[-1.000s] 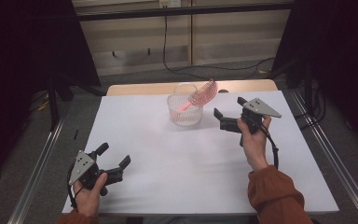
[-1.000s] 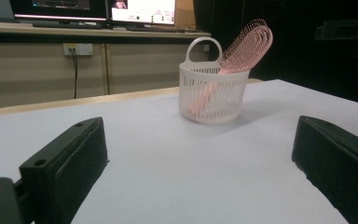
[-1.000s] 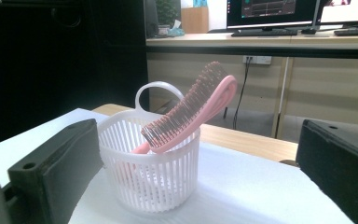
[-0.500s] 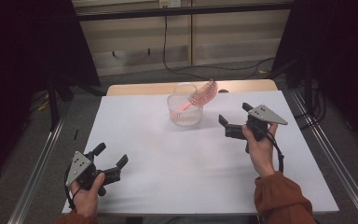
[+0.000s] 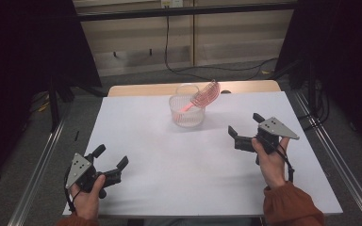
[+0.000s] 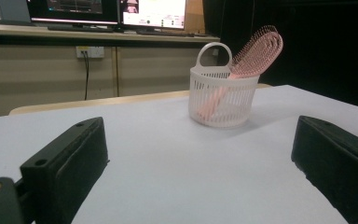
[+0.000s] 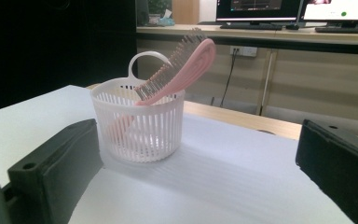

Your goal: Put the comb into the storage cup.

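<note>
We are holding both grippers, left gripper [image 5: 109,165] and right gripper [image 5: 245,134], wide open and empty, well short of the white basket [image 5: 186,113] holding the pink hairbrush [image 5: 203,95], so approaching level seems wisest.

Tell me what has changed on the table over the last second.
The right gripper drew back from the white basket toward the person's side and a little to the right, jaws open and holding nothing. The left gripper barely shifted and stays open near the table's front left corner. The pink hairbrush still leans in the basket, which has not moved on the white table.
</note>
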A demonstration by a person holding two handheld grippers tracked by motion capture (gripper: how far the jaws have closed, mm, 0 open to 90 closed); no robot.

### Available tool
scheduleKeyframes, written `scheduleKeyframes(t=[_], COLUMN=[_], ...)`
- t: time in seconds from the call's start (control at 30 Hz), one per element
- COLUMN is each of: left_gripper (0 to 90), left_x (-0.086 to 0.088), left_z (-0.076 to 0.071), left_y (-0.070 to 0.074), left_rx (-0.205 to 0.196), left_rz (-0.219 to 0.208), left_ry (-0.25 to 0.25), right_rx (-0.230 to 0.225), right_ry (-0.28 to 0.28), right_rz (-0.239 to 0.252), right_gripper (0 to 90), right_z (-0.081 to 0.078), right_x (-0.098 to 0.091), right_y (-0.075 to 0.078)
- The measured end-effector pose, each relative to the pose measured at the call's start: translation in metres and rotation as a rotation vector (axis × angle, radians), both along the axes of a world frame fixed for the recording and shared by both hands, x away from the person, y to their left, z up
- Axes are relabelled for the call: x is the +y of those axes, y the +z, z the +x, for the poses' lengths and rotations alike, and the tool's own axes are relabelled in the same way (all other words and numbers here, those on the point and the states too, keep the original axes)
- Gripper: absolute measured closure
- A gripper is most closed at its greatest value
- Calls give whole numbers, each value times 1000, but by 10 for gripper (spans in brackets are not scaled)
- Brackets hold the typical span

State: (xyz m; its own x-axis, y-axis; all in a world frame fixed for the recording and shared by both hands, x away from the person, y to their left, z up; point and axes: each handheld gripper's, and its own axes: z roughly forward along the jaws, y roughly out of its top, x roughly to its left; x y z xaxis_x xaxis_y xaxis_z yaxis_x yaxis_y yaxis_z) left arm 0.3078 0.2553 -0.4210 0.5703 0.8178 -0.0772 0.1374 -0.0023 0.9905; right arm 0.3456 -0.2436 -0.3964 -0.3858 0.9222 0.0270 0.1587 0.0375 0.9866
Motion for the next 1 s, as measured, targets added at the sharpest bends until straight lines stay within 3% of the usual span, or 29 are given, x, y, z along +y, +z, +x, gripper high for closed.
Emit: scheduleKeyframes(t=[0.27,0.67,1.0], left_gripper=[35,35,35], left_x=[-1,0,0], left_z=[-2,-3,-6], left_y=[-1,0,1], left_rx=[3,-3,-3], left_rz=[2,9,-9], left_ry=[7,6,8], right_rx=[-35,-38,-46], right_ry=[-15,-48,-56], right_rz=[7,12,-3], right_gripper=[0,0,0], right_z=[-20,-41,-58], right_x=[-8,-22,-27], right_y=[5,1,-3])
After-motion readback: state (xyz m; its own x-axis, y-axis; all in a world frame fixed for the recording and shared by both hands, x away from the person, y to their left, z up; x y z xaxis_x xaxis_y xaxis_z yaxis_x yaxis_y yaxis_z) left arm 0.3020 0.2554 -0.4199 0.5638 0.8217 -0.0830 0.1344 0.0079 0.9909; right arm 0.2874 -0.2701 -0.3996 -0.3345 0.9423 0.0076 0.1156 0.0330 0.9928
